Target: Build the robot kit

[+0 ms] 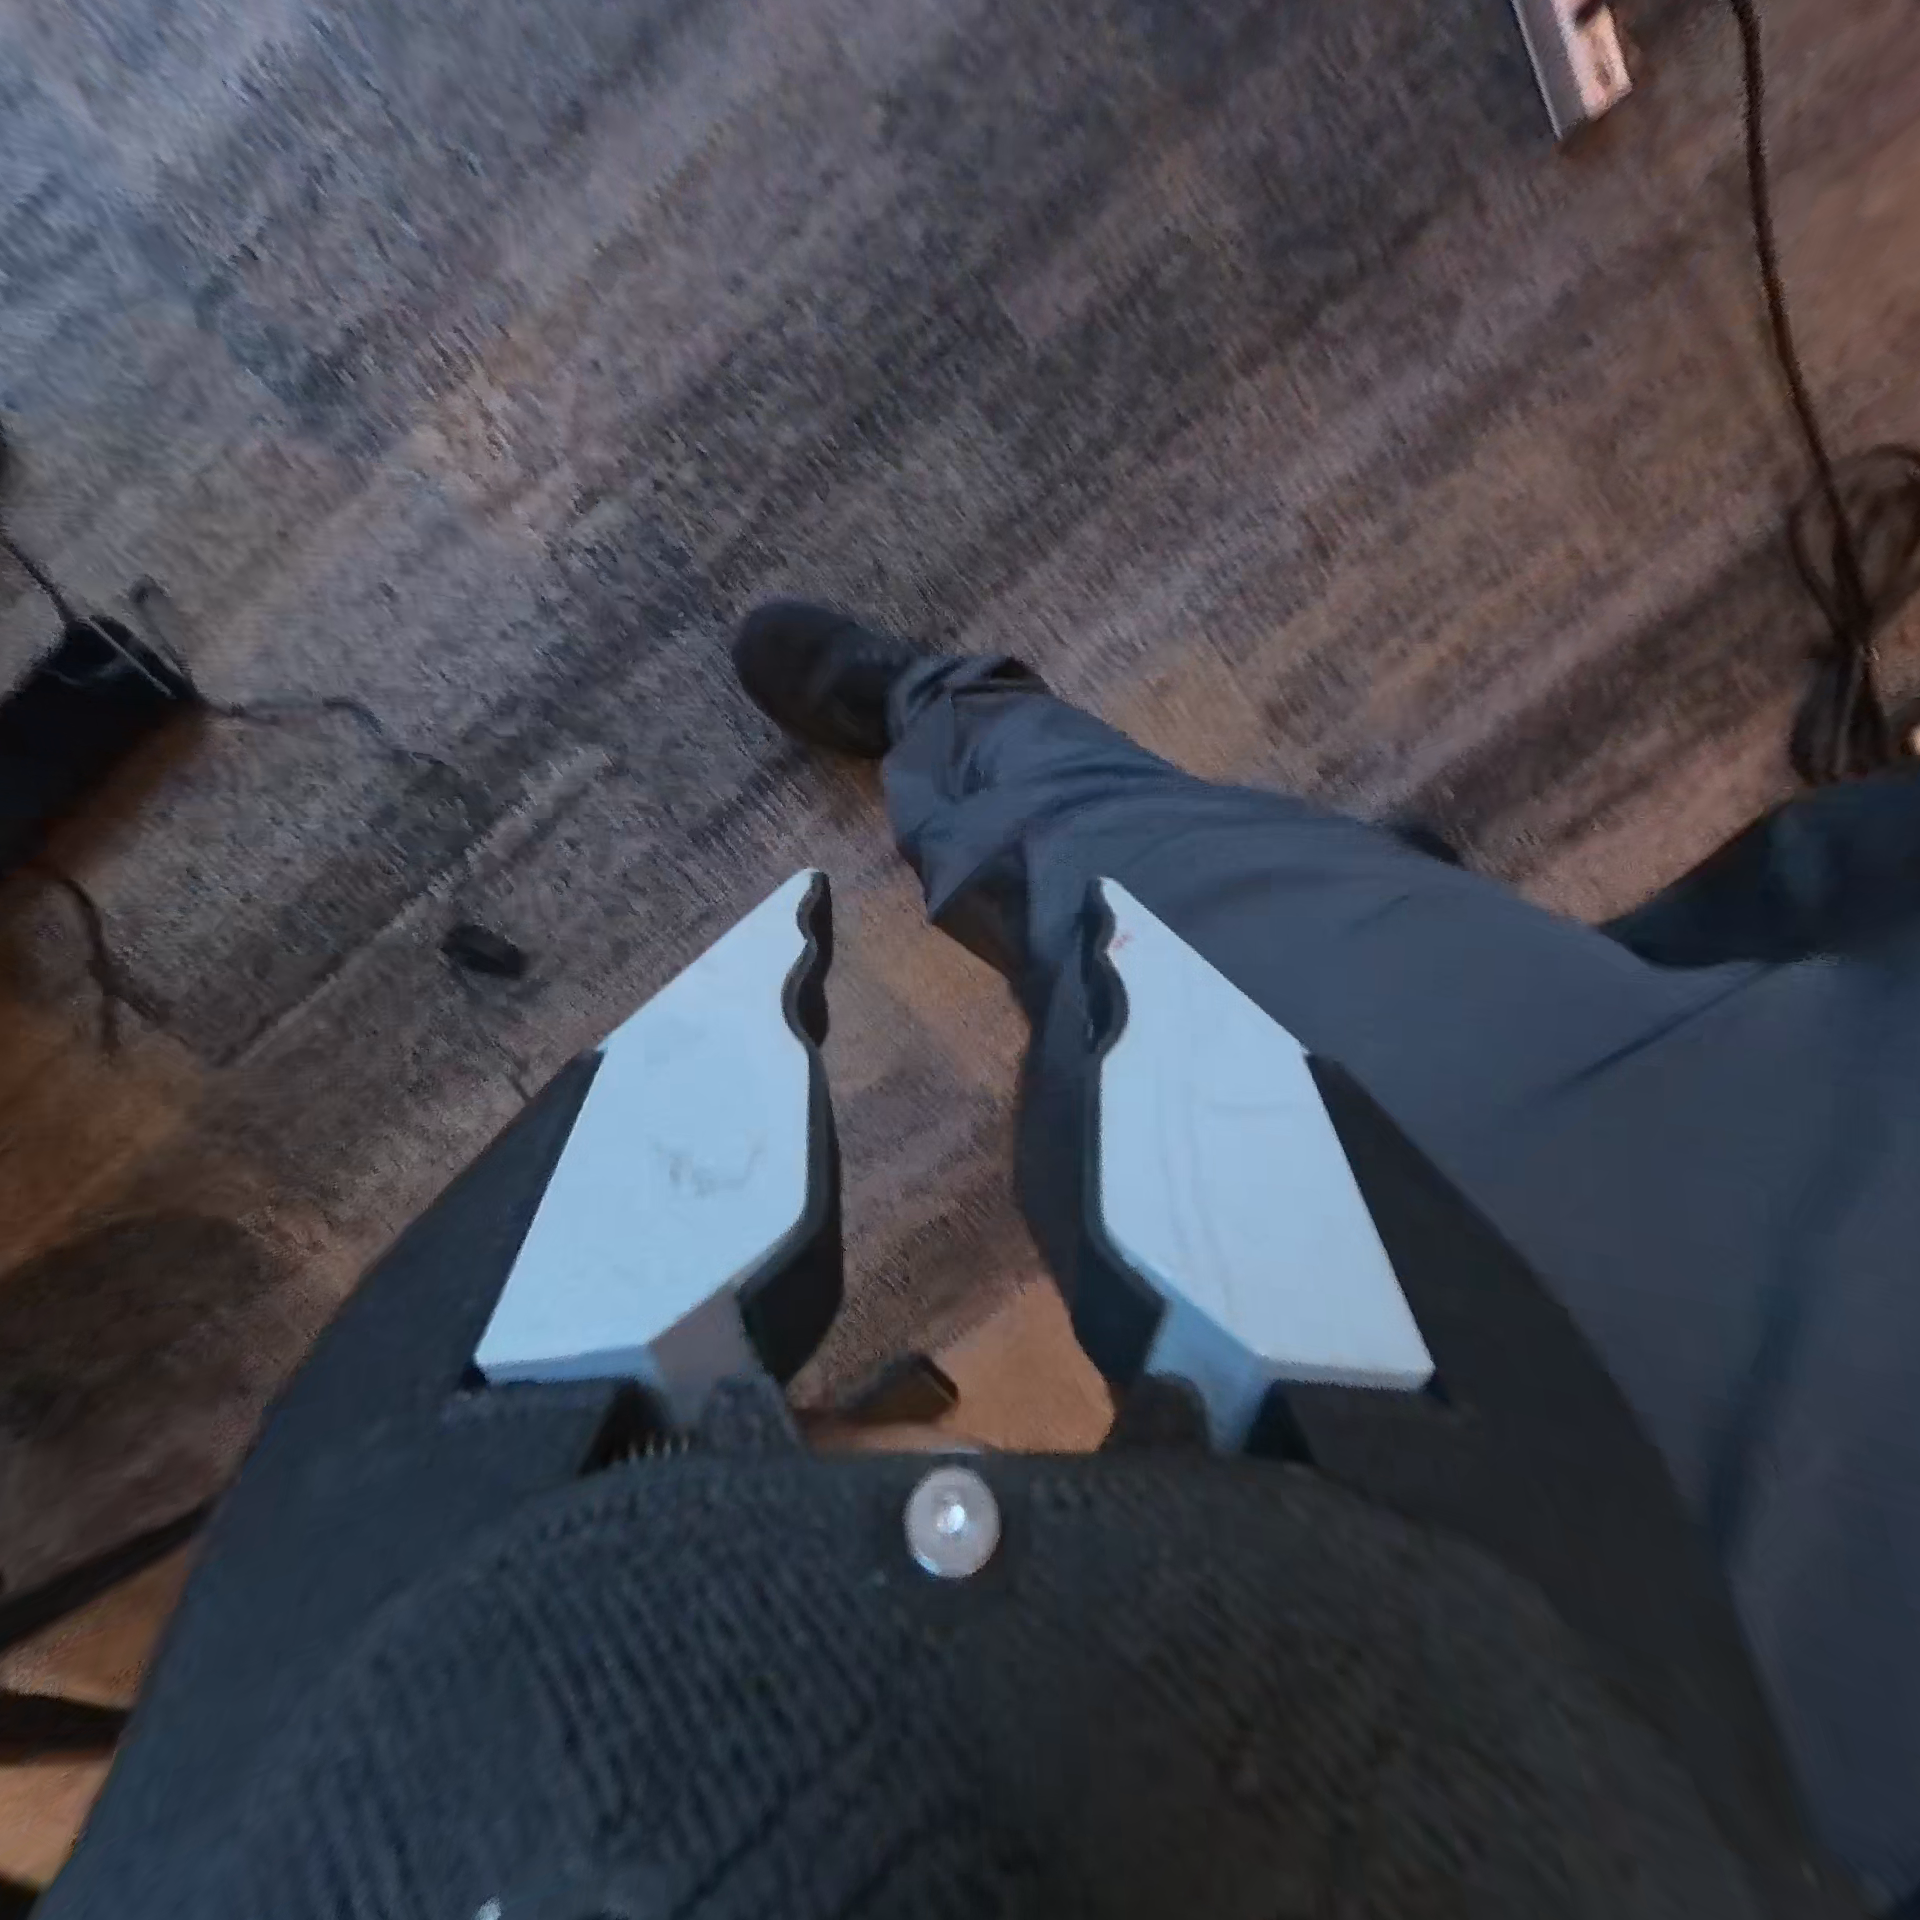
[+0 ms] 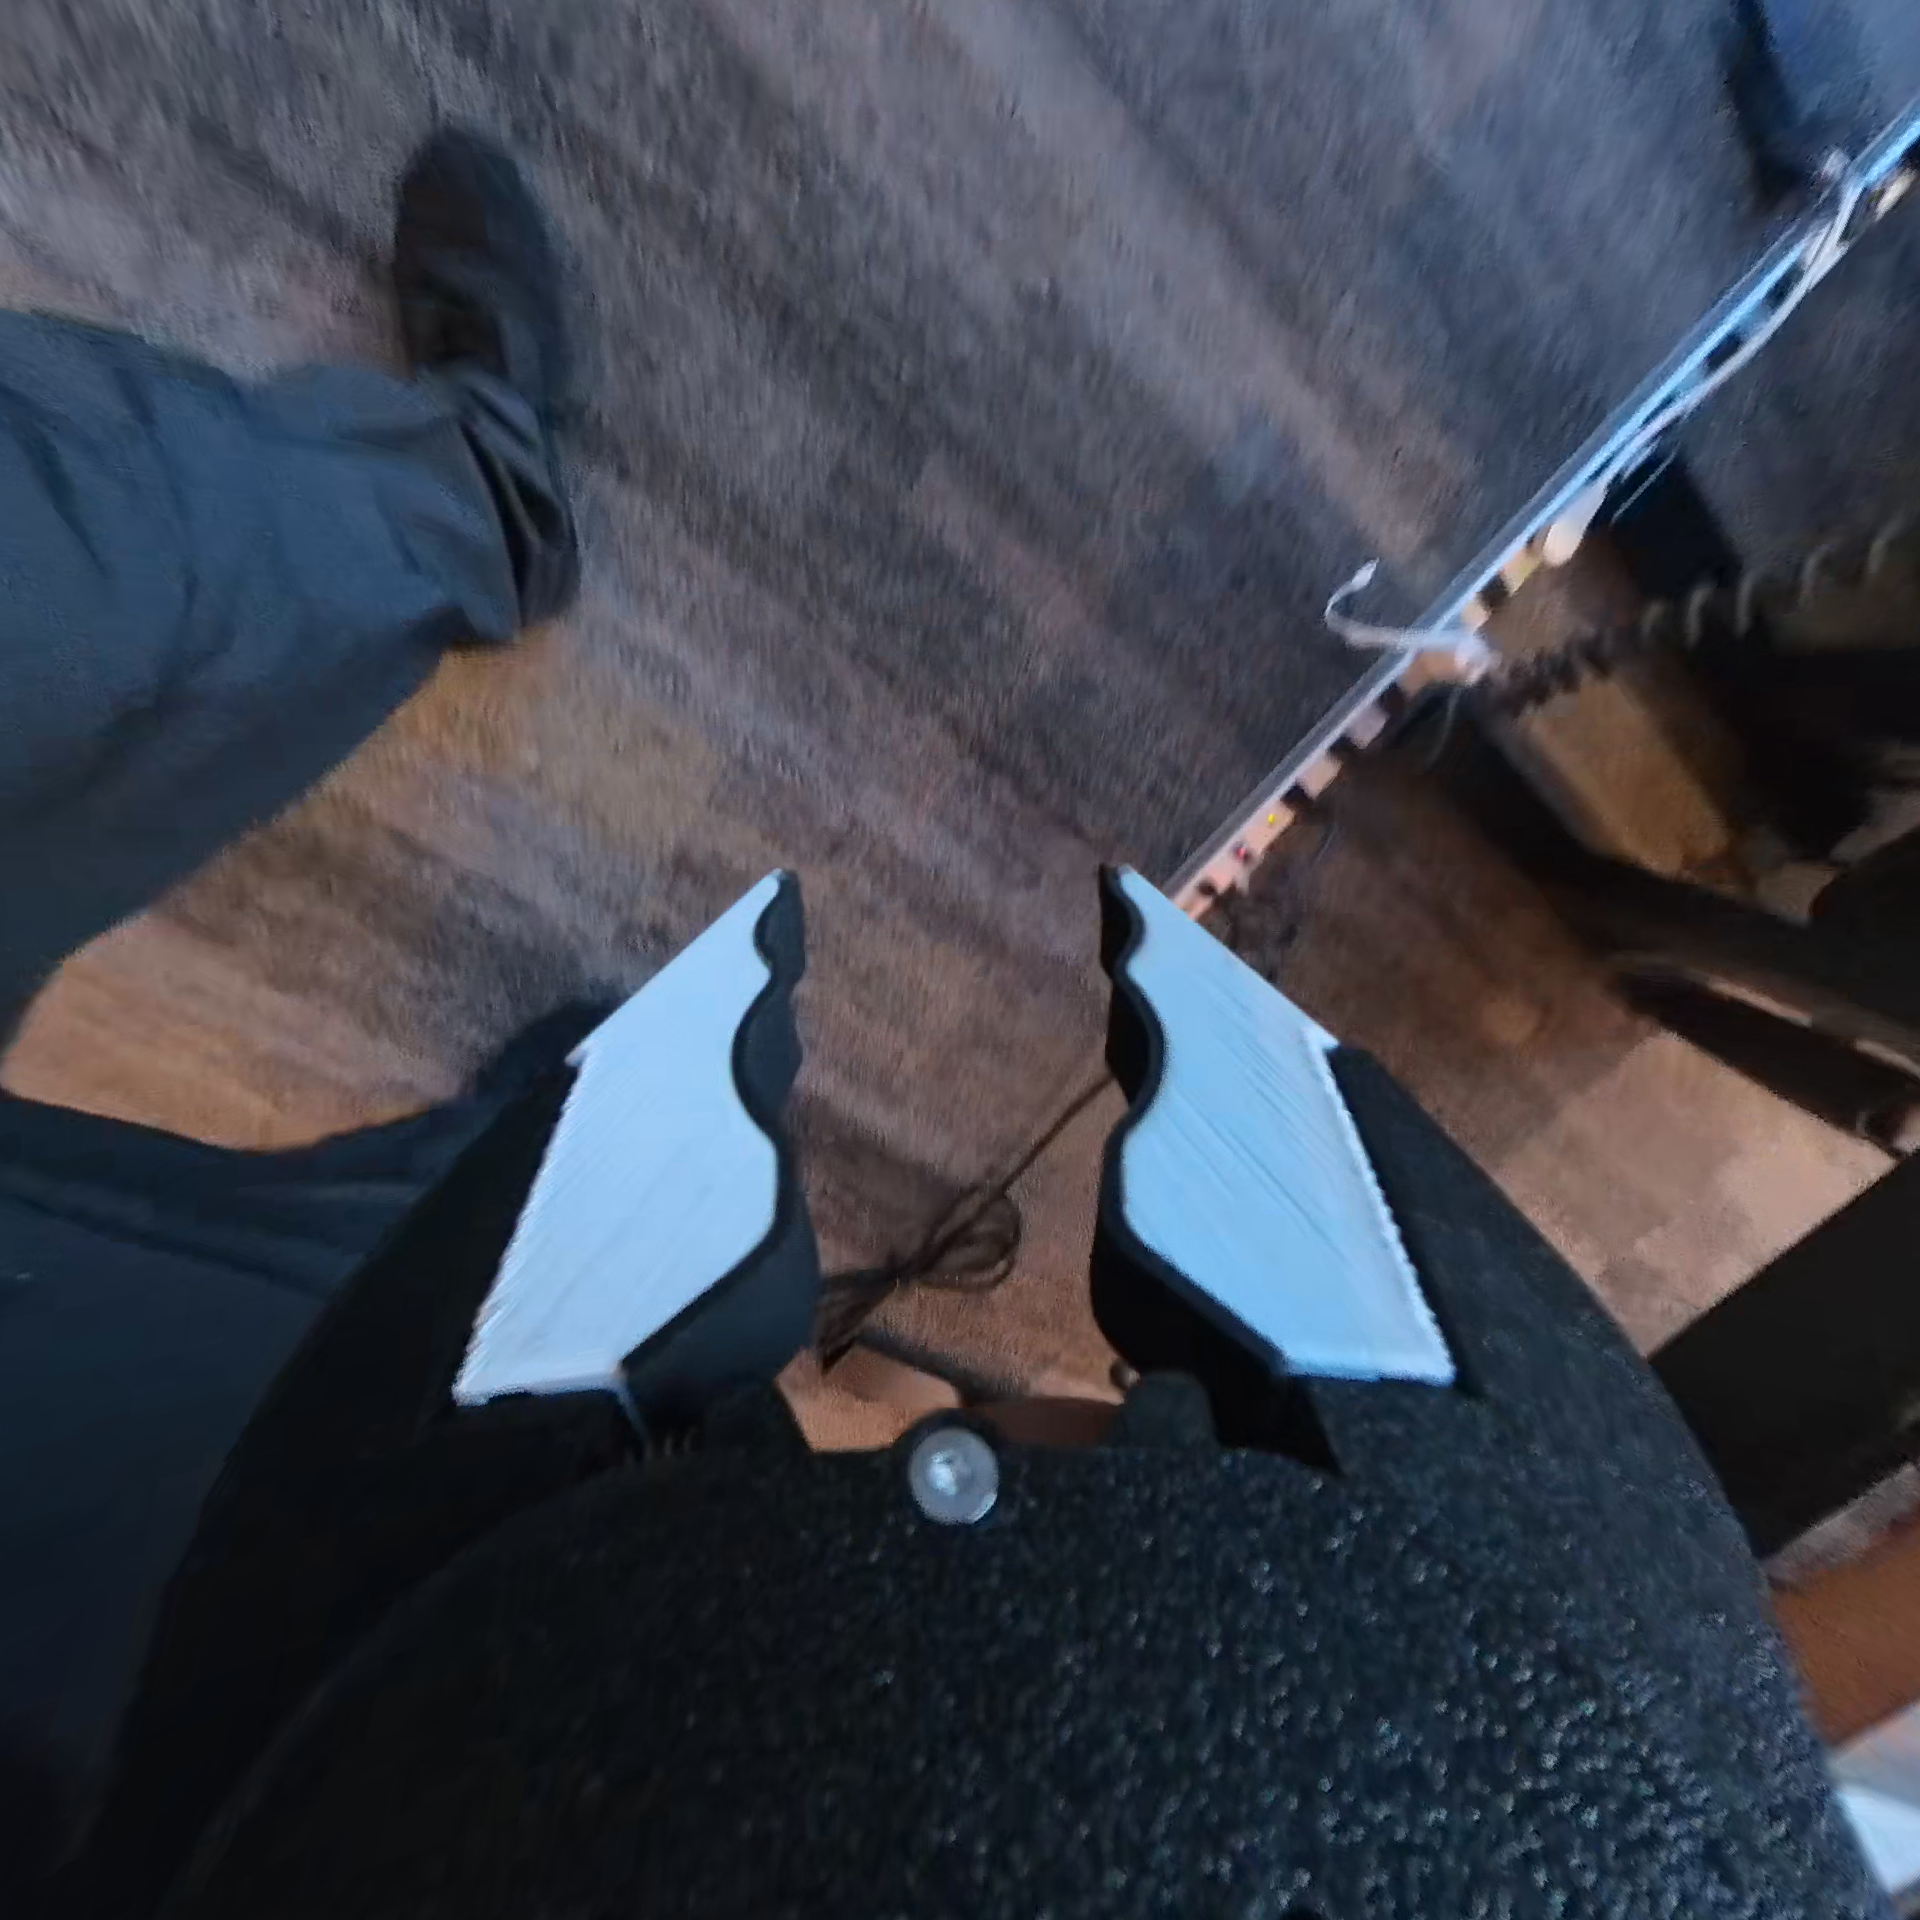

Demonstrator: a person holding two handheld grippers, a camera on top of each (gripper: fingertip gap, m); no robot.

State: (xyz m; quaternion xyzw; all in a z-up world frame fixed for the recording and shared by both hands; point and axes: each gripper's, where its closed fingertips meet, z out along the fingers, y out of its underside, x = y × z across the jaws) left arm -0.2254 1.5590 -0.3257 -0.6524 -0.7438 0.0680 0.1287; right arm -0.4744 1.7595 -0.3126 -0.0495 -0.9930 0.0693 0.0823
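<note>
Both views are blurred and point down at a grey patterned carpet (image 1: 727, 364). My left gripper (image 1: 956, 904) is open and empty, held high above the floor. A person's leg in dark grey trousers (image 1: 1351, 935) with a black shoe (image 1: 810, 675) stands just right of it. My right gripper (image 2: 948, 896) is open and empty, also high above the carpet (image 2: 935, 468). The same kind of trouser leg (image 2: 208, 540) and black shoe (image 2: 473, 260) show at its upper left.
A black cable (image 1: 1777, 312) runs down to a coil (image 1: 1860, 613) at the right in the left wrist view. A dark object (image 1: 73, 707) lies at the left edge. In the right wrist view a metal rail (image 2: 1558, 520) crosses diagonally, with dark furniture legs (image 2: 1766, 997) and a cable tangle (image 2: 935, 1257). About 30 cm separates my left fingertips from my right.
</note>
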